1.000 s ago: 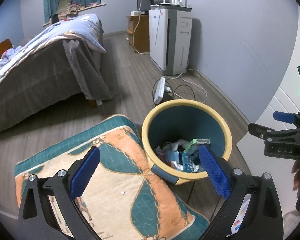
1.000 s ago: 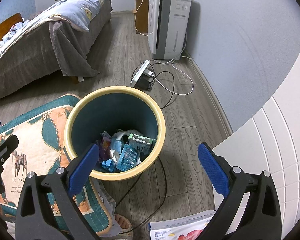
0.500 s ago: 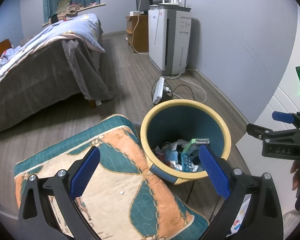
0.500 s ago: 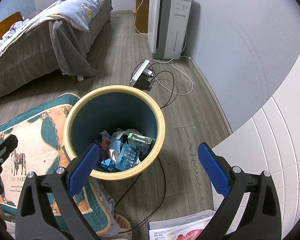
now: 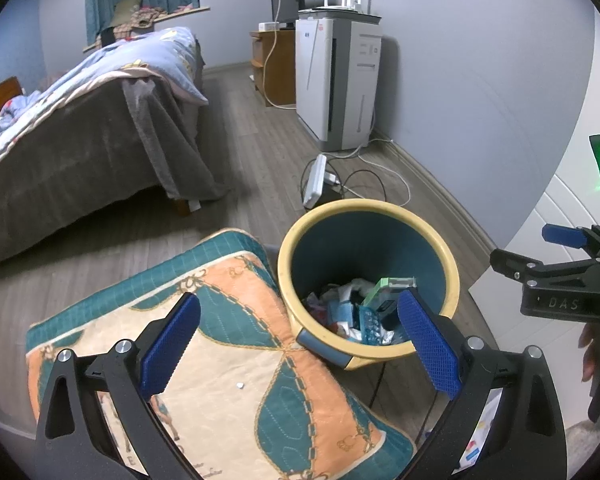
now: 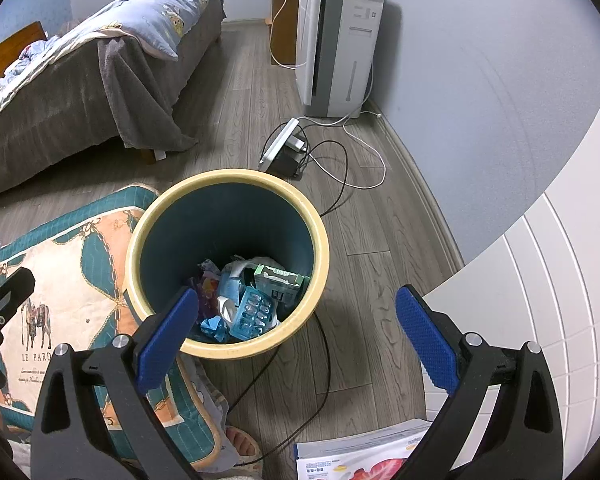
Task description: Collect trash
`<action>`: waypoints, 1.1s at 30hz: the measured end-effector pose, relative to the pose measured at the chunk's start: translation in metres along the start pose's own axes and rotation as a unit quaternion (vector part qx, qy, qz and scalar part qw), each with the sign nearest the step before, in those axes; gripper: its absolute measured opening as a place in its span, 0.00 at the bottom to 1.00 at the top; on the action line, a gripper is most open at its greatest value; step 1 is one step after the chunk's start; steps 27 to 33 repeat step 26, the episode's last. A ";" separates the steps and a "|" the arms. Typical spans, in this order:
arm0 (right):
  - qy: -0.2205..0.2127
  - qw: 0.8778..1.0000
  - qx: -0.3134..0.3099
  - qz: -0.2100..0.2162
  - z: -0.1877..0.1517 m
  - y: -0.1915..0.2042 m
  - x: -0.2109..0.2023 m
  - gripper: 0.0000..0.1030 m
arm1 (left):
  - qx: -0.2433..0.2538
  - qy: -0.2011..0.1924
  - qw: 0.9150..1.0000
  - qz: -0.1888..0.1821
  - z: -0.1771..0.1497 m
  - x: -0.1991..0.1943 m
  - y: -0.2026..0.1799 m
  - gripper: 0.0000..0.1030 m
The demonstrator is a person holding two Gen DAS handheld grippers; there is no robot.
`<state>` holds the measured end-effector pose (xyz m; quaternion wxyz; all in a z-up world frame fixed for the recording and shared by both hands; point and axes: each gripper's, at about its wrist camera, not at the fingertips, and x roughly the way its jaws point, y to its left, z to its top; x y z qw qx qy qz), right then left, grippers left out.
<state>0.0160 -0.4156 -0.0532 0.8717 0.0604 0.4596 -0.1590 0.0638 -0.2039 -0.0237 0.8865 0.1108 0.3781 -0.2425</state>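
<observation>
- I see a grey wood floor [image 6: 364,216] carrying everything.
- A yellow-rimmed bin [image 6: 320,240] stands on it, touching a patterned cushion [image 6: 68,272].
- Behind the bin lie a power strip [image 6: 278,146] and loose cables [image 6: 340,176].
- An air purifier [image 6: 336,40] stands by the wall, a bed [image 6: 80,92] to the left.
- A printed leaflet [image 6: 360,456] lies nearest me.
</observation>
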 end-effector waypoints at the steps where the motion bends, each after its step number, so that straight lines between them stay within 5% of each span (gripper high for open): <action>1: 0.000 1.000 0.000 0.000 0.000 0.000 0.000 0.94 | 0.000 0.000 1.000 0.000 0.000 0.000 0.000 0.95; 33: 0.024 0.999 0.026 -0.003 -0.001 0.007 0.002 0.94 | 0.002 0.006 1.000 0.011 -0.001 -0.009 0.010 0.95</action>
